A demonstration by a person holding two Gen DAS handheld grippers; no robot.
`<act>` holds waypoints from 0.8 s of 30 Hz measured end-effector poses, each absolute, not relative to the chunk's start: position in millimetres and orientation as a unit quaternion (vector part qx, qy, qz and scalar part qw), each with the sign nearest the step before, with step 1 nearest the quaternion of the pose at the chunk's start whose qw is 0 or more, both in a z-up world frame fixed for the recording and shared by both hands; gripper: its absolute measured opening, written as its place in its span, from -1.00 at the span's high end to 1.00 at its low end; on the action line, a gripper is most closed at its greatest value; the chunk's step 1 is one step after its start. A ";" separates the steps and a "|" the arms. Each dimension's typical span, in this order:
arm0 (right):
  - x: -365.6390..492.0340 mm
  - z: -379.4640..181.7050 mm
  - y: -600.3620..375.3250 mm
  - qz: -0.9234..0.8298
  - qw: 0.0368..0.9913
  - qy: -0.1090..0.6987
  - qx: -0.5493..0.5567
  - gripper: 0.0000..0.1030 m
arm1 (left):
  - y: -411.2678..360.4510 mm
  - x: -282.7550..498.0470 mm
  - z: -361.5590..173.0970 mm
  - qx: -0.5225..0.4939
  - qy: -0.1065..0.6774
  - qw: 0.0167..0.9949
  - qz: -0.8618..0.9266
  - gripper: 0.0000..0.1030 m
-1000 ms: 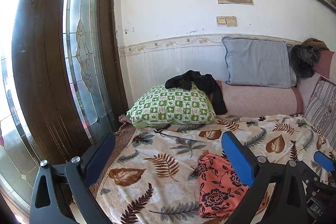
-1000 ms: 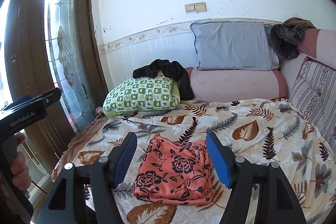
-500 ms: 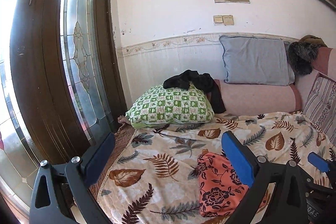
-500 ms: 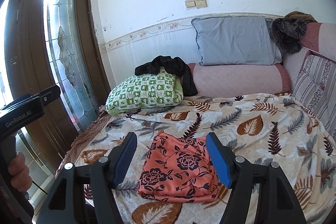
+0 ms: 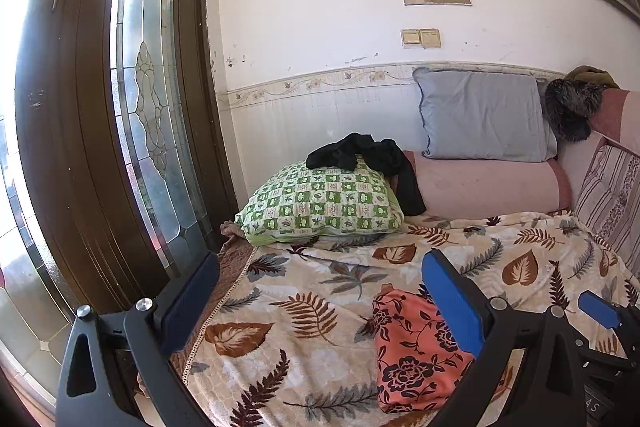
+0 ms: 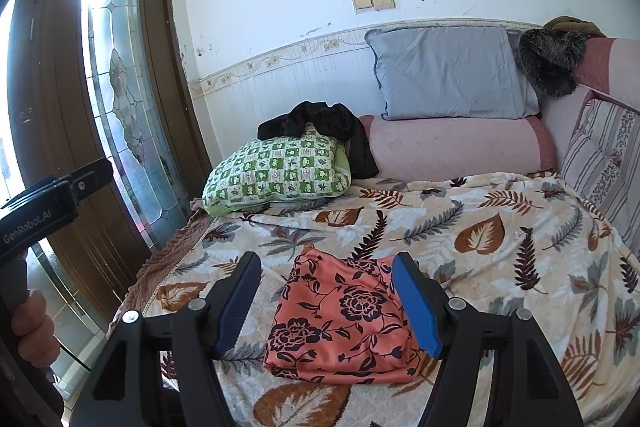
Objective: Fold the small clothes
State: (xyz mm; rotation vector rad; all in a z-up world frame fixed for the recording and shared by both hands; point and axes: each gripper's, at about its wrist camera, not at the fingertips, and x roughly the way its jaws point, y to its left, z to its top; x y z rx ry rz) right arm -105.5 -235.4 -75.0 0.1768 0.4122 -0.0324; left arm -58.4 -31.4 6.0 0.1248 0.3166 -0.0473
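Right tongs [image 6: 326, 301] spread wide, nothing pinched; pads hang above the bed, apart from the cloth. Folded cloth [image 6: 342, 323], orange with dark flowers, lies flat on the blanket [image 6: 500, 247] in the gap between the two pads as the right view shows it, low center, about 6 o'clock. Right pad overlaps the cloth's right edge in that view; contact cannot be told.

Left tongs [image 5: 320, 301] also spread, empty. In the left view the cloth [image 5: 412, 351] sits at 5 o'clock, partly behind the right-side pad. Tip of the right tongs shows at 4 o'clock at the frame edge.

A hand [image 6: 34, 331] grips the left tool's handle at 8 o'clock in the right view.

Farther out: green checked pillow [image 6: 276, 175] at 11 o'clock of the cloth, with black clothing [image 6: 320, 125] draped over its top. Pink bolster [image 6: 456, 147] at 1 o'clock along the wall, grey pillow [image 6: 448, 73] leaning above it. Dark furry item [image 6: 548, 61] at 2 o'clock on the sofa arm. Striped cushion [image 6: 604, 155] at 3 o'clock. Wooden door [image 6: 120, 99] with patterned glass at 9 o'clock.
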 end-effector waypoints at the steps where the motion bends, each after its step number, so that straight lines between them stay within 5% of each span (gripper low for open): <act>1: -105.5 -75.1 -234.3 -0.017 0.975 0.205 0.088 -0.39 | -31.9 -58.7 6.1 0.062 0.158 0.985 -0.022 -0.96; 24: -95.1 -82.0 -232.4 -0.012 0.972 0.217 0.086 -0.39 | -30.2 -48.8 -4.7 0.060 0.168 0.983 -0.032 -0.96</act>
